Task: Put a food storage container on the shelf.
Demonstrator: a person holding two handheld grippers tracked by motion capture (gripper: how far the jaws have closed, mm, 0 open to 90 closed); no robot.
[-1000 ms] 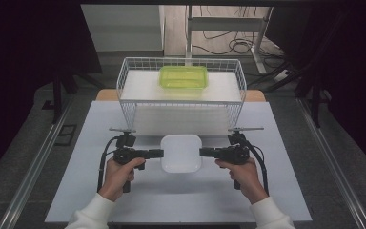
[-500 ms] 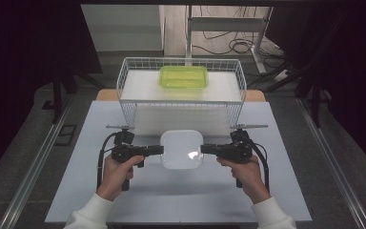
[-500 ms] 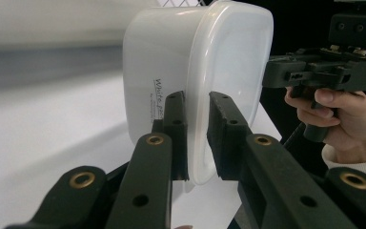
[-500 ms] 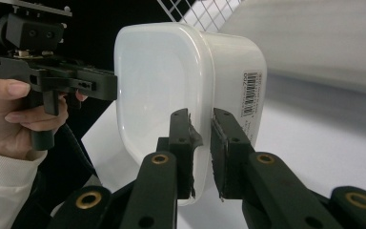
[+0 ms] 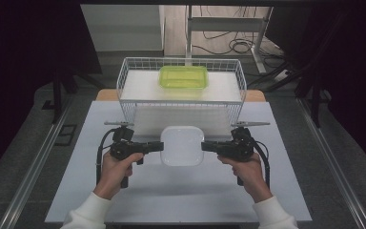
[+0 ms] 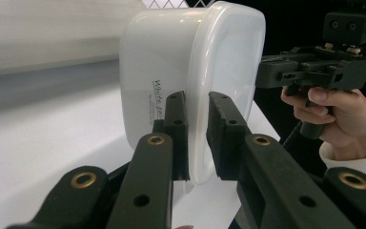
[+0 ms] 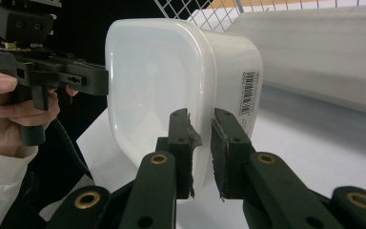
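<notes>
Low in the high view, two sleeved forearms reaching up from the bottom edge. Left gripper [image 5: 159, 146] at centre left, jaws clamped on the left rim of the white container [image 5: 182, 145]; in the left gripper view, rim pinched between both pads. Right gripper [image 5: 205, 146] at centre right, jaws likewise closed on the opposite rim. Container at frame centre, over the white counter [image 5: 76, 191]. Beyond, upper middle: wire basket [image 5: 124, 86], green tub [image 5: 183, 77] inside.
</notes>
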